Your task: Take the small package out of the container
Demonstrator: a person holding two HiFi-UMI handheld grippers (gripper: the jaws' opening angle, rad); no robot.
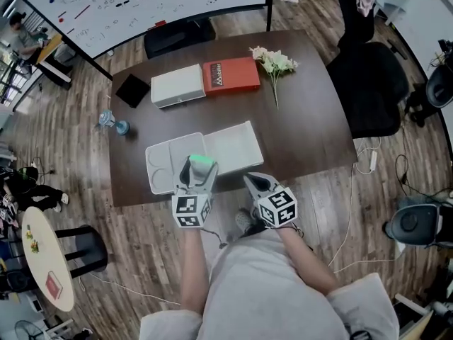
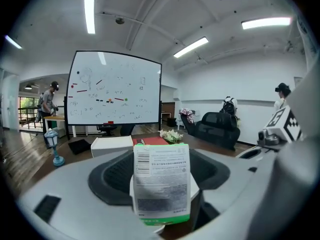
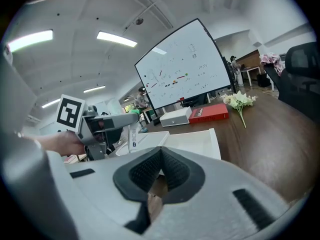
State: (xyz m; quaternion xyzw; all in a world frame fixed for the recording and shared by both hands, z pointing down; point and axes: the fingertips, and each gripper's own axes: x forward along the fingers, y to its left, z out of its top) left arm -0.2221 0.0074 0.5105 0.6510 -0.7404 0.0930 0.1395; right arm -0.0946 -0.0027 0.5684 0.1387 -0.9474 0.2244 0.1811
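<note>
The small package (image 1: 202, 161) is a white pouch with a printed label and a green edge. My left gripper (image 1: 200, 170) is shut on it and holds it upright above the near edge of the open white container (image 1: 161, 163). In the left gripper view the package (image 2: 161, 181) stands between the left gripper's (image 2: 161, 196) dark pads. My right gripper (image 1: 256, 183) hovers at the table's front edge, just right of the left one, shut with nothing in it. The right gripper view shows its own jaws (image 3: 159, 176) closed, the package (image 3: 133, 138) at the left and the container (image 3: 192, 143) behind.
On the brown table (image 1: 311, 119) lie a white box (image 1: 178, 85), a red book (image 1: 231, 75), a bunch of white flowers (image 1: 274, 64) and a black pad (image 1: 132, 89). A black office chair (image 1: 368, 83) stands at the right. A blue lantern (image 1: 113, 123) is at the left.
</note>
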